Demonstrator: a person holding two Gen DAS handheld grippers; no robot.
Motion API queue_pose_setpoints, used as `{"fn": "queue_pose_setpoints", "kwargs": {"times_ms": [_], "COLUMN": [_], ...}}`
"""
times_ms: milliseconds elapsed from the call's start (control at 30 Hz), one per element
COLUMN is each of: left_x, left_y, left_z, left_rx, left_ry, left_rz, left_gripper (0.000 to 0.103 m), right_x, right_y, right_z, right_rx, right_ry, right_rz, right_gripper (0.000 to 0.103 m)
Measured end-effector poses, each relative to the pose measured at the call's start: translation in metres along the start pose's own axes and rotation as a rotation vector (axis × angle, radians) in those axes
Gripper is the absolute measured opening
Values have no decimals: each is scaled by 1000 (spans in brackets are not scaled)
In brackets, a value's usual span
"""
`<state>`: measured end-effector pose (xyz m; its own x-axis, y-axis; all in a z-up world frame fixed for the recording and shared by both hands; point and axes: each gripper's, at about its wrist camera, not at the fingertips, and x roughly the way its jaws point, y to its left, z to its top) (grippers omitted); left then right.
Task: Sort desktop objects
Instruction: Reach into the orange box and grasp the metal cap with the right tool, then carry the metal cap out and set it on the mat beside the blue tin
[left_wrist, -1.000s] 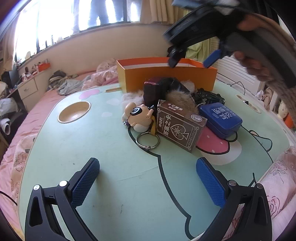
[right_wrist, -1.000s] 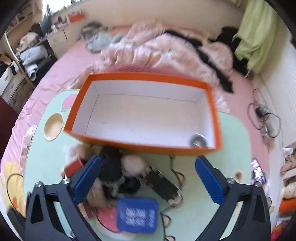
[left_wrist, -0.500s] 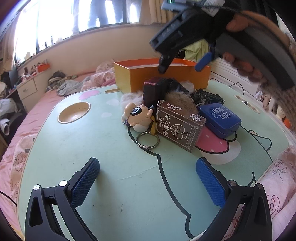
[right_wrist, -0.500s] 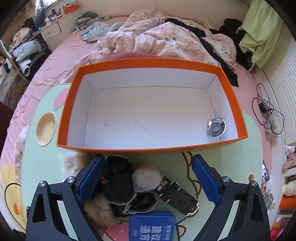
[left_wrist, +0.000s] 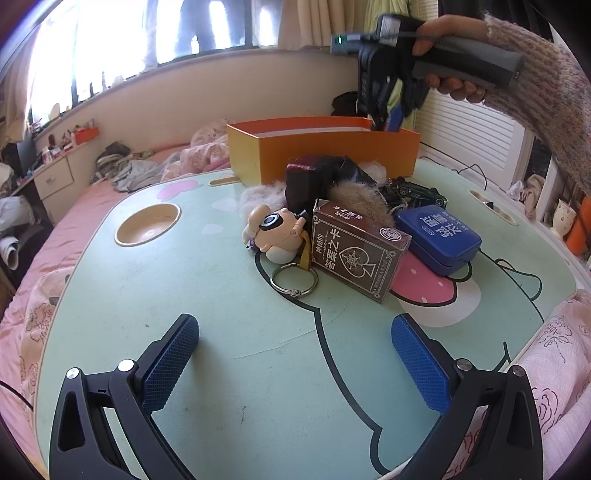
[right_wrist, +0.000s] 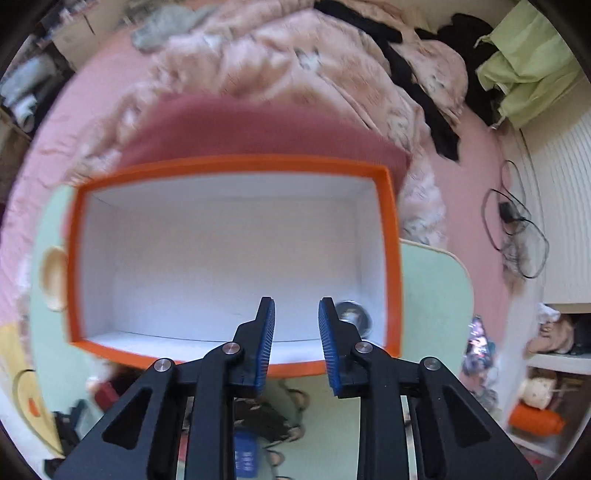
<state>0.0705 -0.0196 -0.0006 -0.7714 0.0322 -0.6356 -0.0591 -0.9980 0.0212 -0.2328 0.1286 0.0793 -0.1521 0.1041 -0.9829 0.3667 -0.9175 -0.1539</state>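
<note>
My left gripper (left_wrist: 295, 328) hovers open and empty over the green table (left_wrist: 221, 369), short of the pile. That pile holds a pig keychain (left_wrist: 273, 229), a brown card box (left_wrist: 354, 251), a blue tin (left_wrist: 439, 232), a dark toy car (left_wrist: 417, 192), fur pompoms (left_wrist: 354, 199) and a dark red pouch (left_wrist: 317, 177). Behind it stands the orange box (left_wrist: 321, 155). My right gripper (right_wrist: 296, 306) points down over the right end of the orange box (right_wrist: 236, 162); its jaws are closing, drawn near together with nothing between them. A small metal round thing (right_wrist: 352, 314) lies inside the box.
A round cup recess (left_wrist: 147, 225) sits at the table's left. Pink bedding (left_wrist: 44, 295) surrounds the table. A hand and knitted sleeve (left_wrist: 535, 74) hold the right gripper (left_wrist: 388, 120) high at the back right. Cables (right_wrist: 517, 229) lie on the bed beyond the box.
The right gripper swung rightward over the box's right end and tipped further down, and its jaws went from wide apart to nearly together. The left gripper has stayed put.
</note>
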Motion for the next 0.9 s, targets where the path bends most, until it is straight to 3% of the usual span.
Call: {"fn": "queue_pose_setpoints", "kwargs": {"times_ms": [200, 300, 367, 433, 567, 733, 900], "left_x": [0, -1, -1, -1, -1, -1, -1], "left_y": [1, 0, 0, 0, 0, 0, 1], "left_z": [0, 0, 0, 0, 0, 0, 0], "left_rx": [0, 2, 2, 4, 2, 3, 3], "left_ry": [-1, -3, -3, -3, -2, -3, -3], "left_rz": [0, -1, -1, -1, -2, -3, -3], "left_gripper": [103, 103, 103, 103, 103, 103, 103], "right_x": [33, 40, 42, 44, 40, 3, -59], "right_y": [-9, -8, -6, 0, 5, -2, 11], "right_z": [9, 10, 6, 2, -4, -10, -53], "right_rx": [39, 47, 36, 1, -21, 37, -18], "right_ry": [147, 156, 152, 175, 152, 19, -147], "right_rz": [-53, -73, -99, -102, -94, 36, 208], "right_gripper": [27, 36, 34, 25, 25, 25, 25]}}
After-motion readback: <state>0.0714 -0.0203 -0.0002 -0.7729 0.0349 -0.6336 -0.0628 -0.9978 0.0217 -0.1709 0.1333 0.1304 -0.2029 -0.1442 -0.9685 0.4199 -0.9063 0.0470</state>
